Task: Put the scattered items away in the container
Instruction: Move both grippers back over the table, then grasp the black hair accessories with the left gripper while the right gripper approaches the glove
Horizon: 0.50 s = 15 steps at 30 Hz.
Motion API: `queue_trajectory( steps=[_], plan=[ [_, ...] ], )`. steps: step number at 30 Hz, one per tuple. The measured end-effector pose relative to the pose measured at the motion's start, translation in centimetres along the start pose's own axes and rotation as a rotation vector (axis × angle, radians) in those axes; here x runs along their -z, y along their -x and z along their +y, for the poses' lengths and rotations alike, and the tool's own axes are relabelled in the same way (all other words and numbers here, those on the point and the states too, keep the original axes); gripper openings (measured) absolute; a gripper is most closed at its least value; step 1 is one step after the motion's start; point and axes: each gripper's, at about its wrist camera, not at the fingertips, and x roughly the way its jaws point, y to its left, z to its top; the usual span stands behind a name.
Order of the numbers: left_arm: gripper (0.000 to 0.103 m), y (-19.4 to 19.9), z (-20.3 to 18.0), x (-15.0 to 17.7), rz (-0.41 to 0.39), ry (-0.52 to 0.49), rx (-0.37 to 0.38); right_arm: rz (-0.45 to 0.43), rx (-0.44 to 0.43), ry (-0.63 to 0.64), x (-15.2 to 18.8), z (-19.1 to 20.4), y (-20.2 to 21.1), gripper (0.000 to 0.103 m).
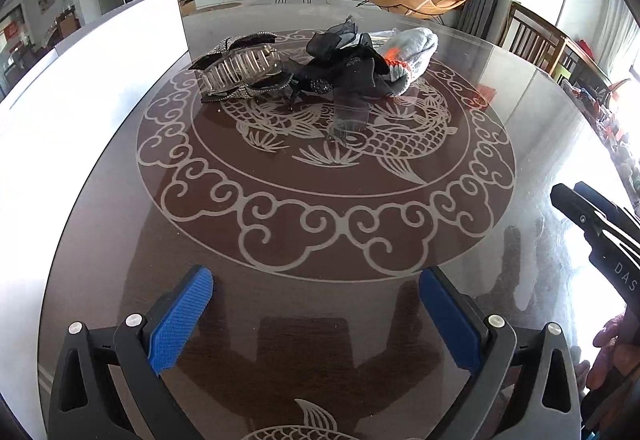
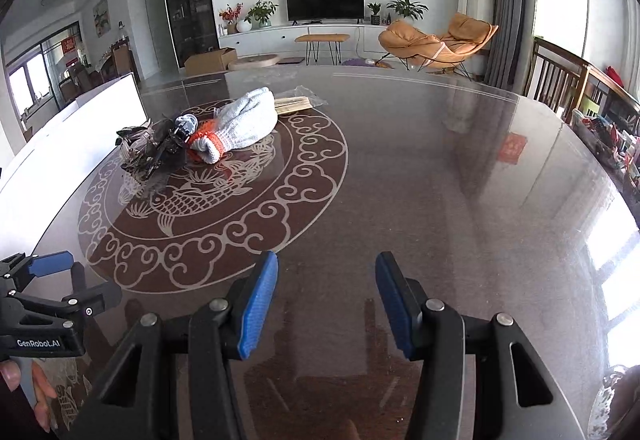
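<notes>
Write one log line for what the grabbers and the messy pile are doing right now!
left gripper: open, empty | right gripper: open, empty | hair clip, glove: piled on table | white container: beside pile

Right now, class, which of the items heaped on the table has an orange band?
The grey knitted glove, at the right end of the heap. Its cuff carries the orange band; the clear hair claw and the black gauze bow beside it have none.

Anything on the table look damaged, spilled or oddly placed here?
Nothing looks damaged or spilled. The hair claw clip, black organza bow and knit glove simply lie jumbled, overlapping, on the glass table. The white container stands to their left.
</notes>
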Motion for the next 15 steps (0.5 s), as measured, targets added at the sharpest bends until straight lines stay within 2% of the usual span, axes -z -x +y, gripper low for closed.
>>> queue_trajectory(
  steps=[6, 11, 15],
  plan=[
    [0.103, 0.0, 0.1, 0.0, -0.013, -0.003, -0.009, 0.007, 0.004, -0.001, 0.1, 0.0, 0.0, 0.052],
    [0.103, 0.1, 0.9, -0.2, -0.029, 0.028, 0.029, 0.021, 0.003, 0.004, 0.1, 0.1, -0.3, 0.052],
    [0.103, 0.6, 2.2, 0.3, -0.039, 0.060, 0.037, 0.030, -0.056, 0.013, -0.7, 0.6, -1.1, 0.052]
  ],
)
